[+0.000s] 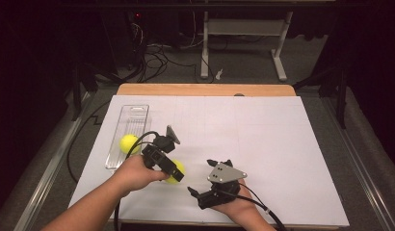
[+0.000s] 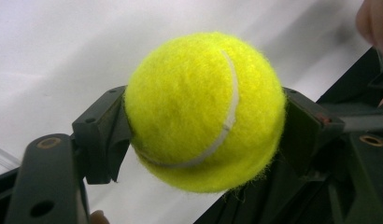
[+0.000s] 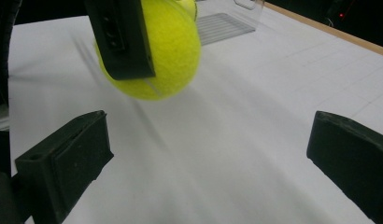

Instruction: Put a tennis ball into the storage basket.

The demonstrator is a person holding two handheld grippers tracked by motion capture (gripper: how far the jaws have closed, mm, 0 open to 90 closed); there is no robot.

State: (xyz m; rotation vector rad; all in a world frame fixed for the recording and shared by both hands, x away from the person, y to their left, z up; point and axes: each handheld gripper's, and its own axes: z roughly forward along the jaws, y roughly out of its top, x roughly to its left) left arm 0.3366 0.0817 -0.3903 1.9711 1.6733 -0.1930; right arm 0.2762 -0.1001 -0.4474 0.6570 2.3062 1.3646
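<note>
The left gripper (image 1: 175,172) clamps a ball (image 2: 204,111) between its fingers, left of centre in the high view. The right gripper (image 3: 206,163), lower centre there, has fingers spread with nothing between. A second ball (image 1: 128,143) lies in the tray (image 1: 138,113).

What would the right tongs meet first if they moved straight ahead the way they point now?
Probably the tennis ball held in the left tongs, which hangs ahead and to the left of the open right tongs. Depth is unclear; dead centre, only the white table cover lies ahead.

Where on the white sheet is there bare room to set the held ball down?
Bare: the sheet's right half, and the far strip beside the clear tray. Crowded: the near left, where the left hand-held gripper grips the tennis ball near the right hand-held gripper.
</note>
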